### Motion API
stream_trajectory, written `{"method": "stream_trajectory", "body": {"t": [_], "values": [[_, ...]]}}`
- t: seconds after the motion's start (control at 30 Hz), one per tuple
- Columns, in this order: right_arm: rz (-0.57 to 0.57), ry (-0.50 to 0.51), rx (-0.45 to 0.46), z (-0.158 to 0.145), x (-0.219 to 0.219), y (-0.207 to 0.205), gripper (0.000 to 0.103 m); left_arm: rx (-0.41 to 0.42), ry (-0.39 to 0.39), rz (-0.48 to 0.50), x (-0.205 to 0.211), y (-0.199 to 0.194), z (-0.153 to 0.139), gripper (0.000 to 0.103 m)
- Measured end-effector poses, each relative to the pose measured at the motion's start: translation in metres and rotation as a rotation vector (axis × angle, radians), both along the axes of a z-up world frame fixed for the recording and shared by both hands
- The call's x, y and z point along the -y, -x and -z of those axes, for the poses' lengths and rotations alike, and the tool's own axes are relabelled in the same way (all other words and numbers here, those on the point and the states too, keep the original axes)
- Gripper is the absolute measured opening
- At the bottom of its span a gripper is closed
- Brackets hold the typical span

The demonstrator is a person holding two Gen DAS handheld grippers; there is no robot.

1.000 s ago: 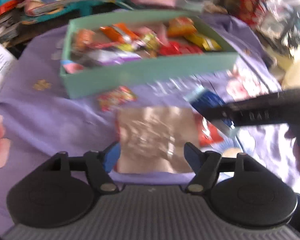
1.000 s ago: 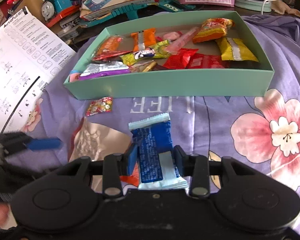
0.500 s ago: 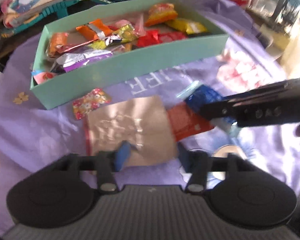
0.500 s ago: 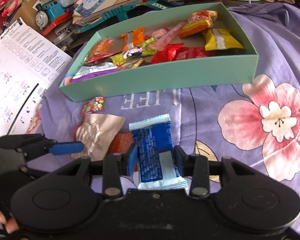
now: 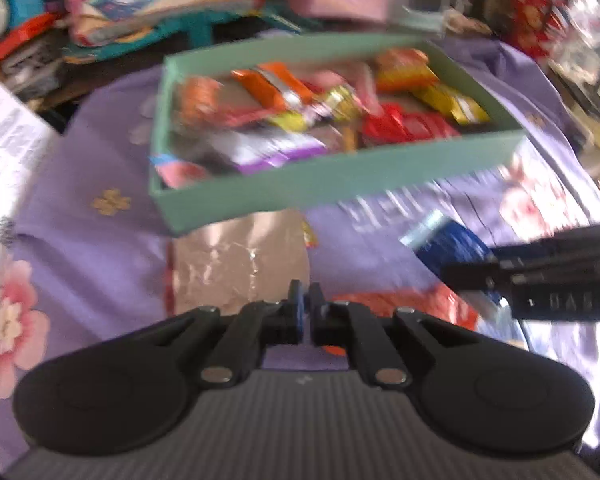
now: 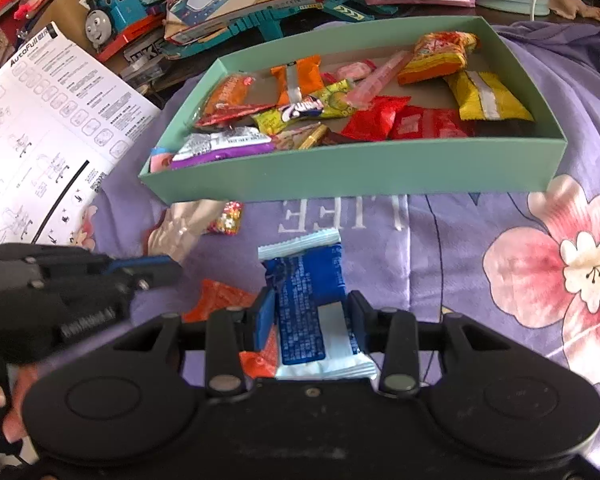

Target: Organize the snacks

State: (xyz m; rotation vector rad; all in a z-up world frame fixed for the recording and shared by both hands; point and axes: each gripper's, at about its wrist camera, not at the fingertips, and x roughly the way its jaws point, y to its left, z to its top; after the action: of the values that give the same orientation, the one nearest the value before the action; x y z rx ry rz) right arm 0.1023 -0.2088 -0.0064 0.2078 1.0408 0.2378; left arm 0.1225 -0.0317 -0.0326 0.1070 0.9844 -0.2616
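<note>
Two grippers [image 5: 307,300] [image 6: 310,316], each pinching one snack packet, one green box [image 6: 340,176]

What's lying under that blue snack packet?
An orange-red wrapper pokes out from beneath the blue snack packet, on the purple flowered cloth. Its middle is covered, so its label cannot be seen.

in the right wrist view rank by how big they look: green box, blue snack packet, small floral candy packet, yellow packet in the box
1. green box
2. blue snack packet, though nearness to the camera enlarges it
3. yellow packet
4. small floral candy packet, partly hidden under the box edge
</note>
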Motion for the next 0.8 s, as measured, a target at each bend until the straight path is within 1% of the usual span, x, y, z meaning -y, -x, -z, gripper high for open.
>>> {"method": "stream_trajectory", "body": {"t": [0.17, 0.3, 0.47, 0.53, 0.57, 0.63, 0.7, 0.77, 0.8], "values": [[-0.011, 0.012, 0.022, -0.007, -0.007, -0.006, 0.039, 0.045, 0.031, -0.063, -0.013, 0.001, -0.02, 0.001], [-0.025, 0.014, 0.037, -0.013, -0.01, -0.006, 0.039, 0.062, 0.067, -0.056, -0.017, 0.006, -0.036, 0.0], [-0.029, 0.017, 0.048, -0.017, -0.009, -0.003, 0.039, 0.101, 0.105, -0.005, -0.012, 0.016, -0.059, 0.0], [-0.026, 0.017, 0.049, -0.017, -0.008, -0.001, 0.039, 0.141, 0.042, -0.002, -0.008, 0.021, -0.058, 0.0], [-0.023, 0.017, 0.049, -0.017, -0.006, 0.0, 0.039, 0.122, 0.038, -0.012, -0.01, 0.02, -0.054, 0.0], [-0.018, 0.017, 0.05, -0.017, -0.003, 0.002, 0.039, 0.057, 0.101, -0.028, -0.016, 0.017, -0.049, 0.0], [-0.011, 0.018, 0.051, -0.017, 0.001, 0.004, 0.039, 0.073, 0.098, -0.018, -0.015, 0.02, -0.051, 0.0], [-0.006, 0.02, 0.049, -0.017, 0.004, 0.005, 0.039, 0.091, 0.066, 0.032, -0.007, 0.023, -0.05, 0.0], [-0.001, 0.02, 0.048, -0.016, 0.006, 0.006, 0.039, 0.086, 0.053, 0.063, -0.003, 0.024, -0.047, 0.004]]}}
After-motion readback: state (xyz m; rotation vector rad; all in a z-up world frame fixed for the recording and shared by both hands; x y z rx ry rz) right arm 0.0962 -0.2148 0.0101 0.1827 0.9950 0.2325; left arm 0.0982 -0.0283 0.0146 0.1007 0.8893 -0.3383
